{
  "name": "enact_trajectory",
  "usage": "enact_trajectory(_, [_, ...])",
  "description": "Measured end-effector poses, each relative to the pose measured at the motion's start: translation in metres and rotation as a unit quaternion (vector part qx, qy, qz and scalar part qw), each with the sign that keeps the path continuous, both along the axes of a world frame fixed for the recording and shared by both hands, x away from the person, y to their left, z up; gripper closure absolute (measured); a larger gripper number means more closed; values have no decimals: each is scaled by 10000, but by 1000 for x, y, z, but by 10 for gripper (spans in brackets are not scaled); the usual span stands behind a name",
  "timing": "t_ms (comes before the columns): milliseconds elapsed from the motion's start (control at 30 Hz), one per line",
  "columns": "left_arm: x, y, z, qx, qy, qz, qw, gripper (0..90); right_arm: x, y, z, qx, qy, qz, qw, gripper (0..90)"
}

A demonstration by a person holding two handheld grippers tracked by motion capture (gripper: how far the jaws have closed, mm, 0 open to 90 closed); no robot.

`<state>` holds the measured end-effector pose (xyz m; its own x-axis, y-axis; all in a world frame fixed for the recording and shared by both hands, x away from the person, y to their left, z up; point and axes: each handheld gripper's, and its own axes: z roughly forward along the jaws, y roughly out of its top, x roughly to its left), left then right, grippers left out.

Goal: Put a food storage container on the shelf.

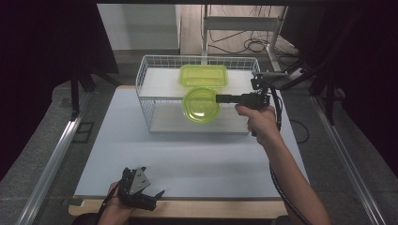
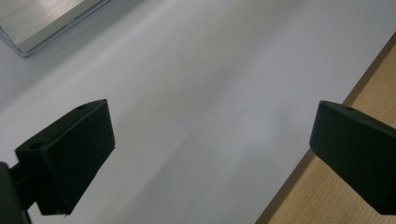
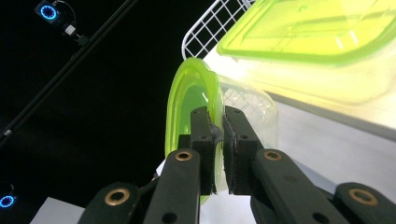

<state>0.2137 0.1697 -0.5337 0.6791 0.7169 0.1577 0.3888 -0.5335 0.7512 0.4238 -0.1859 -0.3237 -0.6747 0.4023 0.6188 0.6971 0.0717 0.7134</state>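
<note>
round lidded container (image 1: 201, 104), white table (image 1: 187, 154), dark room

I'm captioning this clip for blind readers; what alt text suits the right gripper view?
The right gripper is clamped on the rim of a round green-lidded container. Behind it, a rectangular green-lidded container sits in a white wire basket.

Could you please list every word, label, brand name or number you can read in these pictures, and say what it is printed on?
None: no readable text stands on anything here.
The round green-lidded container held by the right gripper carries no print.
The rectangular green-lidded container in the white wire basket shows faint moulded relief, no legible letters.
The table and the left gripper are unmarked.
</note>
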Motion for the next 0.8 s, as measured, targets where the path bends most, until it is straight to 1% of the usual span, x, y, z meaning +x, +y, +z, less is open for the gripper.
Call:
enact_trajectory(67, [0, 0, 0, 15, 7, -10, 10000, 1, 1, 1, 2, 43, 3, -6, 10000, 837])
enact_trajectory(167, [0, 0, 0, 12, 12, -15, 10000, 1, 2, 2, 4, -4, -34, -33, 10000, 837])
enact_trajectory(467, [0, 0, 0, 44, 3, -32, 10000, 1, 7, 2, 15, 75, -121, -142, 9998, 837])
enact_trajectory(533, [0, 0, 0, 42, 2, -31, 10000, 1, 9, 2, 20, 88, -142, -180, 9997, 837])
enact_trajectory(800, [0, 0, 0, 38, 11, -31, 10000, 1, 16, 2, 33, 99, -252, -353, 9990, 837])
